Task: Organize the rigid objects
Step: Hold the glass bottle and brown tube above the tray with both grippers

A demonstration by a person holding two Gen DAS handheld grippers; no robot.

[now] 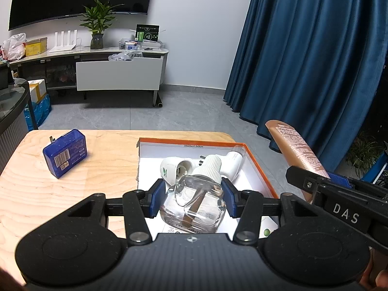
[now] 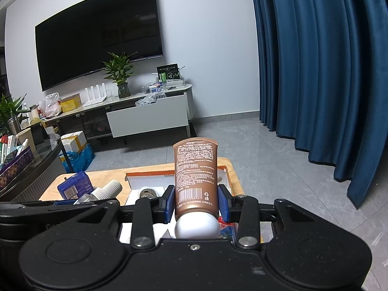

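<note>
Your left gripper [image 1: 193, 197] is clamping a clear glass bottle [image 1: 194, 203] between its blue pads, the ribbed white cap pointing away from you, above the near end of the orange-rimmed box [image 1: 260, 169]. Your right gripper [image 2: 196, 203] is squeezing a brown tube [image 2: 195, 172], white cap toward you, to the right of the bottle. A white plug-in device [image 1: 174, 168] is lying inside the box, and a blue box [image 1: 65, 156] is sitting on the wooden table [image 1: 101, 169] at far left.

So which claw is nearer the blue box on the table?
Left. The left claw, gripping a clear bottle above the orange-rimmed tray, sits right of the blue box; the right claw is farther right.
</note>
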